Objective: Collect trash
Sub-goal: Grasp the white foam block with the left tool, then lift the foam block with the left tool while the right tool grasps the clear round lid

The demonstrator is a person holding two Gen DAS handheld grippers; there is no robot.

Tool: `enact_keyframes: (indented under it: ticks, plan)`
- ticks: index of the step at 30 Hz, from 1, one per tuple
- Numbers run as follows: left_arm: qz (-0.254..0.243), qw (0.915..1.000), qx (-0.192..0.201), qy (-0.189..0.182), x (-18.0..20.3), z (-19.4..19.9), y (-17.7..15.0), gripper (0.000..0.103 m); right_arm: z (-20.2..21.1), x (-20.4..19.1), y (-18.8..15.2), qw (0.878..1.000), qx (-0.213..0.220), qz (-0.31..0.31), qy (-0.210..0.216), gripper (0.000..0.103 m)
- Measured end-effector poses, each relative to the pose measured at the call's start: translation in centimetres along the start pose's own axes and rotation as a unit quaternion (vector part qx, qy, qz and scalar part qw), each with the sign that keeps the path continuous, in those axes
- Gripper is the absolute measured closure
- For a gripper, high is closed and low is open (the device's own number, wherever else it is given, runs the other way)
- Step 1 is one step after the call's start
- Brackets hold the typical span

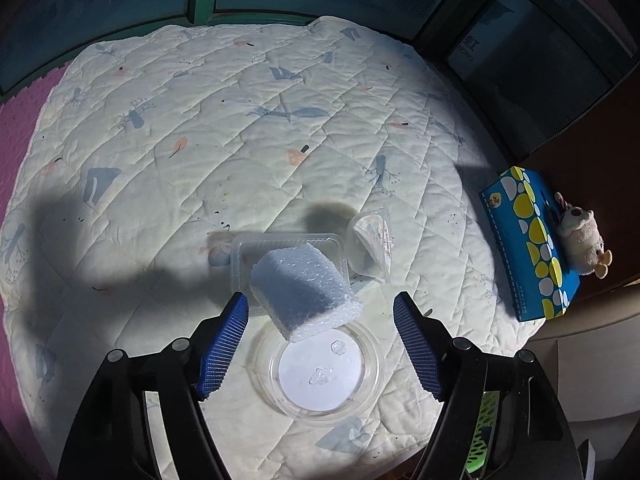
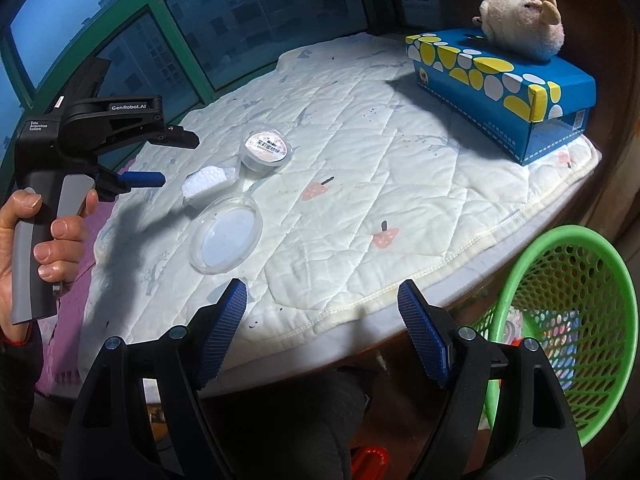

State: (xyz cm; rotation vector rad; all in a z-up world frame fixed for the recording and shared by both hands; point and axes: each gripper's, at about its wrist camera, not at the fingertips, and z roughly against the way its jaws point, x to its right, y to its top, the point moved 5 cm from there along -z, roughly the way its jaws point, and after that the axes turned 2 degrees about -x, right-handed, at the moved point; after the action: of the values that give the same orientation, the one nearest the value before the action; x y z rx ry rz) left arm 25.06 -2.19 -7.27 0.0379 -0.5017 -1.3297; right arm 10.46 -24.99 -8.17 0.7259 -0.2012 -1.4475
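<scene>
A roll of bubble wrap [image 1: 304, 292] lies on the quilted mat, resting against a clear rectangular tray [image 1: 288, 242] and over the rim of a round clear lid [image 1: 324, 372]. A small clear tub with a printed lid [image 1: 370, 244] lies tipped beside the tray. My left gripper [image 1: 320, 312] hovers just above the roll, open, its blue pads either side without touching it. In the right wrist view, a hand holds the left gripper [image 2: 176, 160] over the bubble wrap [image 2: 208, 182], near the round lid [image 2: 226, 236] and tub [image 2: 266, 152]. My right gripper [image 2: 320, 300] is open and holds nothing, at the mat's front edge.
A green mesh basket [image 2: 560, 320] stands below the mat's right front edge with some items inside. A blue and yellow tissue box [image 2: 500, 88] with a plush toy [image 2: 524, 24] on top sits at the far right. Windows run behind the quilted mat [image 2: 380, 168].
</scene>
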Motion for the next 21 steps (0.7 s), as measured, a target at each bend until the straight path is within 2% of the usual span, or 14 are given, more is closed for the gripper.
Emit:
enact_keyframes:
  ticks: [10, 15, 16, 17, 21]
  plan:
    - [0.014, 0.9991, -0.026, 0.03, -0.3, -3.2, -0.4, 0.031, -0.3, 0.4, -0.3, 1.0, -0.004, -0.007, 0.004, 0.025]
    - [0.018, 0.999, -0.031, 0.029, -0.4, -4.0, -0.6, 0.031, -0.4, 0.4, -0.2, 1.0, -0.006, -0.007, 0.006, 0.025]
    - [0.02, 0.9991, -0.029, 0.025, -0.4, -3.9, -0.6, 0.033, -0.5, 0.4, -0.2, 1.0, -0.007, -0.006, 0.006, 0.025]
    - [0.018, 0.9992, -0.029, 0.023, -0.4, -3.9, -0.7, 0.04, -0.5, 0.3, -0.2, 1.0, -0.007, -0.005, 0.006, 0.025]
    - [0.003, 0.9997, -0.019, 0.016, 0.0, -3.1, -0.9, 0.041, -0.7, 0.0, -0.2, 1.0, -0.01, -0.001, 0.007, 0.025]
